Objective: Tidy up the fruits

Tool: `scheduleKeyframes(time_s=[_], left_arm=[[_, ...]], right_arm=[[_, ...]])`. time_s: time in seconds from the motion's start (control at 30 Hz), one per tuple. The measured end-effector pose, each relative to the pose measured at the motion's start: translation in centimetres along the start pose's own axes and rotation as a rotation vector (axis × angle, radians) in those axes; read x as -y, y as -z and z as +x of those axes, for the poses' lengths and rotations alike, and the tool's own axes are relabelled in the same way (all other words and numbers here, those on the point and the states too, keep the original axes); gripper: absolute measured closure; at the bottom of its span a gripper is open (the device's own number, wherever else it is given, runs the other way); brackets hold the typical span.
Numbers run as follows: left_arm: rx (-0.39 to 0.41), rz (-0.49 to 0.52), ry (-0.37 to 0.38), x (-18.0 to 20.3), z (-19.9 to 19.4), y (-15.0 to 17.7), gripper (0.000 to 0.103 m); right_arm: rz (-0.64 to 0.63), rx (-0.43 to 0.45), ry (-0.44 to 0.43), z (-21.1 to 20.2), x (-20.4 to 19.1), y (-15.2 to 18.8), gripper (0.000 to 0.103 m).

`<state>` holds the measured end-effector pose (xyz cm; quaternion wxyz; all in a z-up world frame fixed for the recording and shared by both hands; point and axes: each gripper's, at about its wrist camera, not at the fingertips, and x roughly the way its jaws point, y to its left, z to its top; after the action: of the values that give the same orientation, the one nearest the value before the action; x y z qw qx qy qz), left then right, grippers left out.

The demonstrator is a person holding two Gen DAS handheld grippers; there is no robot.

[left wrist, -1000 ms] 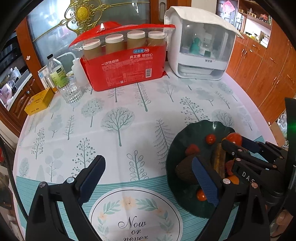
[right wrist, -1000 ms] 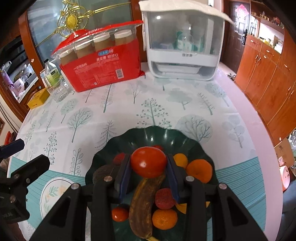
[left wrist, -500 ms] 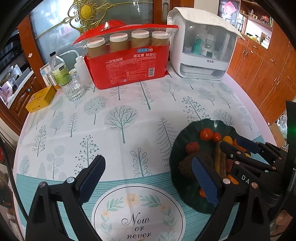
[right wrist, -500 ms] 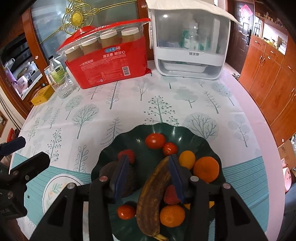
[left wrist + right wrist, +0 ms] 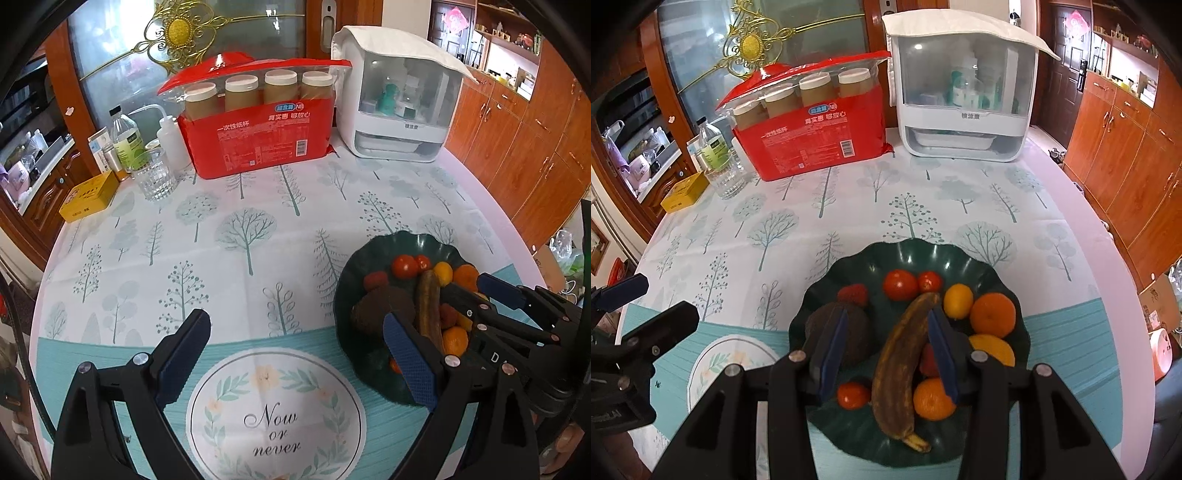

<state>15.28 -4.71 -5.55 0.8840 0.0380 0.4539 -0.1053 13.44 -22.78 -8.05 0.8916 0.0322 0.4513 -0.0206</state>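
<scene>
Now the right tool point(image 5: 888, 350), jaws just parted and empty, hangs above the dark green scalloped plate point(image 5: 1004, 275); the round red tomato point(image 5: 900, 284) lies at its twelve o'clock (left tool point(image 5: 295, 360) gapes wide).

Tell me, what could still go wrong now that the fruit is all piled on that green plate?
The big tomato lies loose beside the small tomato near the plate's far rim; round fruit might roll off if nudged. The right tongs, jaws open and empty after just opening, hang low over the brown banana, so a careless move could knock it. The plate is crowded, so bumping one piece may shift others.
</scene>
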Motion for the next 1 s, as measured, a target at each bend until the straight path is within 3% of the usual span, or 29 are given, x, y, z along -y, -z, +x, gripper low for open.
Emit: scheduleKeyframes(time_s=[0.53, 1.0], left_arm=[[-0.027, -0.066, -0.050, -1.7, -5.4, 7.6, 0.009], [0.035, -0.141, -0.114, -2.3, -12.7, 11.2, 0.009]], right_arm=[[-0.054, -0.035, -0.027, -5.9, -3.1, 6.4, 0.049], [-0.066, -0.029, -0.033, -12.6, -4.8, 9.4, 0.040]])
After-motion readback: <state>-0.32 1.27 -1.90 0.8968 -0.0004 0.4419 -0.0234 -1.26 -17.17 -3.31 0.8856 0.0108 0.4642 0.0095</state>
